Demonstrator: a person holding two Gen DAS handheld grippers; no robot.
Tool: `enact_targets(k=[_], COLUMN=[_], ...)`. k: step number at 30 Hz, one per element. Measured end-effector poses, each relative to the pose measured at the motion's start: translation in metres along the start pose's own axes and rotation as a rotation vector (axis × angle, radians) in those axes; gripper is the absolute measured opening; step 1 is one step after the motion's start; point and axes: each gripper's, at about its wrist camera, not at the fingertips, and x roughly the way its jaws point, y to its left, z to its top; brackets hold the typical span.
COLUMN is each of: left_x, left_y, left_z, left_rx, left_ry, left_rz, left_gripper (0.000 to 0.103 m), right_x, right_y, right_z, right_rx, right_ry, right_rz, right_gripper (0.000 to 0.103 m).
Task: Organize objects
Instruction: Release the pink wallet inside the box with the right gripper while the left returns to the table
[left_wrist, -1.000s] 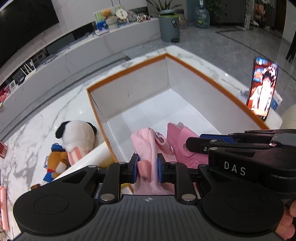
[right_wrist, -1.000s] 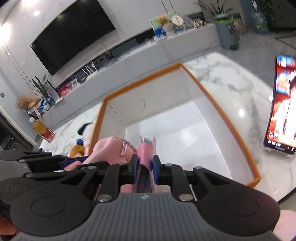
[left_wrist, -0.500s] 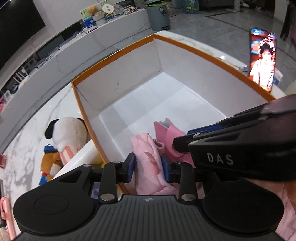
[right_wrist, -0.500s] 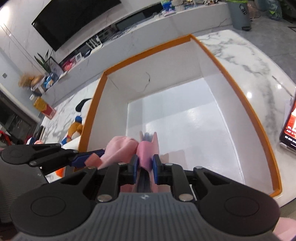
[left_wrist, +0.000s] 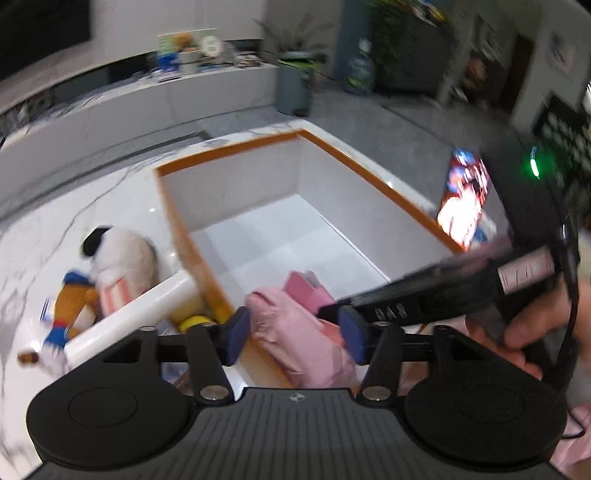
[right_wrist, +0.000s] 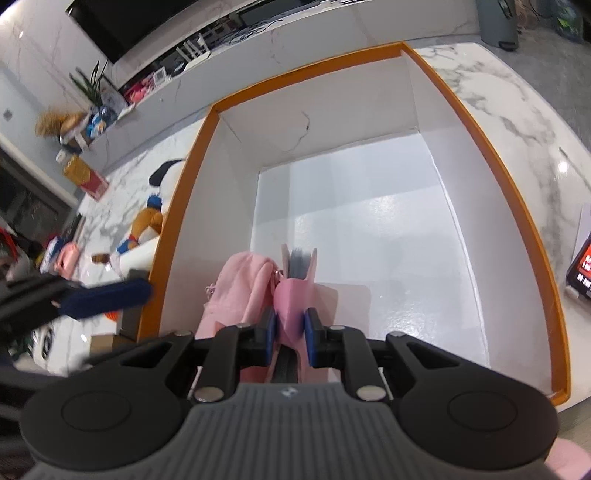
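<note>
Right gripper (right_wrist: 290, 334) has its pads clamped on the darker pink bag (right_wrist: 295, 295); left gripper (left_wrist: 293, 334) has just been opening, and its pads now stand clear either side of the lighter pink bag (left_wrist: 295, 332). Both bags sit inside the white box (right_wrist: 480, 122) against its near wall, toward the near-left corner, long axes running toward the far wall. I judge the floor beyond and to the right is bare, so there's room to let go; the orange rim near the left gripper is what I'd watch pulling out.
</note>
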Motion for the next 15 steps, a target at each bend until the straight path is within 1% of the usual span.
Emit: enact_targets(k=[2, 4, 5, 6, 9, 11, 15], left_x=[-0.002, -0.001, 0.001, 0.003, 0.004, 0.003, -0.003], left_y=[0.012, 0.022, 0.027, 0.030, 0.039, 0.044, 0.050], left_z=[0.000, -0.002, -0.003, -0.005, -0.010, -0.014, -0.022], left_rx=[-0.073, -0.131, -0.159, -0.183, -0.225, -0.246, -0.278], left_ry=[0.005, 0.017, 0.024, 0.029, 0.029, 0.026, 0.011], left_rz=[-0.012, -0.048, -0.059, -0.064, -0.057, -0.065, -0.078], left_gripper=[0.065, 0.062, 0.059, 0.056, 0.055, 0.054, 0.054], right_x=[0.000, -0.001, -0.001, 0.000, 0.003, 0.005, 0.004], right_y=[0.009, 0.022, 0.030, 0.037, 0.052, 0.052, 0.040], right_z=[0.000, -0.003, -0.004, -0.007, -0.011, -0.009, -0.002], right_rx=[-0.049, -0.125, -0.171, -0.212, -0.279, -0.254, -0.124], right_ry=[0.006, 0.008, 0.011, 0.017, 0.030, 0.031, 0.048], right_rz=[-0.024, -0.063, -0.086, -0.107, -0.133, -0.128, -0.075], right_gripper=[0.018, 0.018, 0.018, 0.018, 0.018, 0.019, 0.021])
